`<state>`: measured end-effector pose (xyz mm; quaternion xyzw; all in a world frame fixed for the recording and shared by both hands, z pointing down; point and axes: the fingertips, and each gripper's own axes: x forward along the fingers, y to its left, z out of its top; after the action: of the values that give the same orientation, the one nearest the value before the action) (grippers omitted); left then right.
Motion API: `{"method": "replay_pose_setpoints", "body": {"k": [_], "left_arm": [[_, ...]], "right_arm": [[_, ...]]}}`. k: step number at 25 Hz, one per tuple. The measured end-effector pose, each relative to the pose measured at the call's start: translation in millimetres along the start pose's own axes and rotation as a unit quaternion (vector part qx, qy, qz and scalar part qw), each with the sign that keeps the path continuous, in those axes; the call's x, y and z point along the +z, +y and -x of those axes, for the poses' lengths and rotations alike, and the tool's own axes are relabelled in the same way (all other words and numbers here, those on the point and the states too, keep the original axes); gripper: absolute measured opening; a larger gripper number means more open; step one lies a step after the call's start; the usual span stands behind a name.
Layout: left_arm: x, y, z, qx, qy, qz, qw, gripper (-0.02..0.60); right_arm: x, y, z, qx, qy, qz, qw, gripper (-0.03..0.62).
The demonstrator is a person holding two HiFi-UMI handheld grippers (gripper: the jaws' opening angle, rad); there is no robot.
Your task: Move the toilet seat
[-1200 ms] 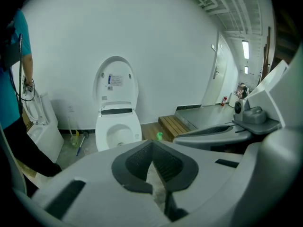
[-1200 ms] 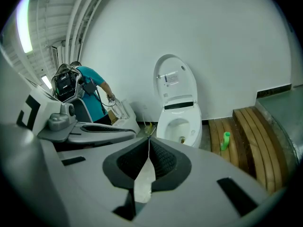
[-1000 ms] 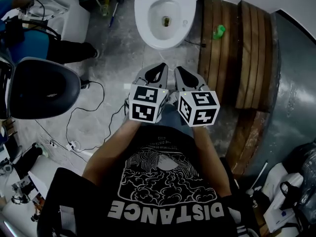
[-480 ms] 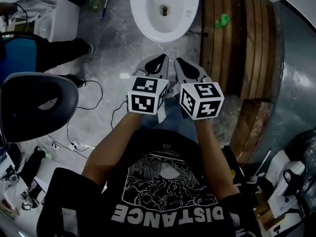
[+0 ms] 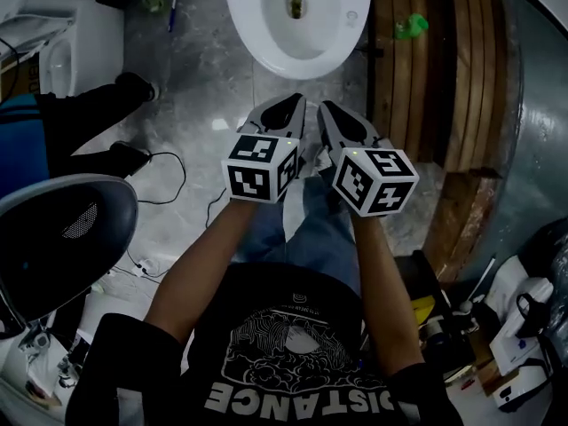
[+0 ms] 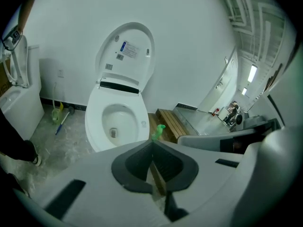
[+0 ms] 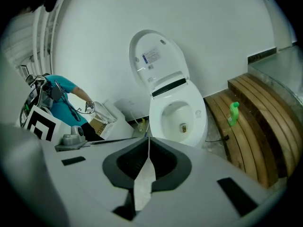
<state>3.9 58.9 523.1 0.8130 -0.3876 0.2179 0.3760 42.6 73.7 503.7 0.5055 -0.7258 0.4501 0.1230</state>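
Note:
A white toilet [image 5: 297, 20] stands at the top of the head view, its bowl open. In the left gripper view its lid [image 6: 125, 56] stands upright against the wall, and a wide white ring [image 6: 116, 122] lies flat round the bowl. The right gripper view shows the same raised lid [image 7: 156, 60] and bowl [image 7: 180, 117]. My left gripper [image 5: 288, 105] and right gripper [image 5: 330, 109] hang side by side, short of the bowl's front edge and touching nothing. Both are shut, with nothing between the jaws [image 6: 152, 143] [image 7: 149, 138].
A slatted wooden platform [image 5: 444, 105] lies right of the toilet with a green bottle [image 5: 410, 27] on it. A person in blue [image 5: 18, 140] stands at the left beside another white fixture [image 5: 67, 38]. Cables [image 5: 177, 185] trail over the grey floor. A dark rounded seat back [image 5: 53, 238] is near left.
Both grippers have sunk and moved forward toward the toilet, still side by side and shut. In the head view the toilet has slid toward the top edge.

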Motion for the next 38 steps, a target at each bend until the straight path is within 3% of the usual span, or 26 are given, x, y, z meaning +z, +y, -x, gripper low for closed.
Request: {"method": "replay_pose_setpoints", "body": {"k": [5, 12, 17, 25, 30, 38], "left_arm": [[-11.6, 23.6, -30.7, -0.022, 0.009, 0.043, 0.9988, 0.012], [-28.4, 44.7, -62.2, -0.078, -0.024, 0.112, 0.9904, 0.012], [-58.8, 63.5, -81.7, -0.087, -0.011, 0.167, 0.9820, 0.014], [-80.4, 93.2, -107.8, -0.100, -0.057, 0.231, 0.9661, 0.015], [-93.4, 116.5, -119.1, -0.085, -0.077, 0.245, 0.9626, 0.015], [-110.1, 131.7, -133.6, -0.106, -0.113, 0.324, 0.9332, 0.152]], "right_arm": [[-6.1, -19.9, -29.8, -0.003, -0.006, -0.045, 0.999, 0.020], [-22.4, -49.7, -66.3, -0.001, -0.016, -0.085, 0.996, 0.020], [-39.9, -68.0, -86.3, 0.017, -0.021, -0.113, 0.993, 0.021], [-64.2, -94.3, -114.8, 0.066, -0.045, -0.165, 0.983, 0.021], [-73.6, -105.0, -128.1, 0.092, -0.064, -0.186, 0.976, 0.022], [-82.9, -115.0, -141.1, 0.132, -0.077, -0.187, 0.970, 0.027]]}}
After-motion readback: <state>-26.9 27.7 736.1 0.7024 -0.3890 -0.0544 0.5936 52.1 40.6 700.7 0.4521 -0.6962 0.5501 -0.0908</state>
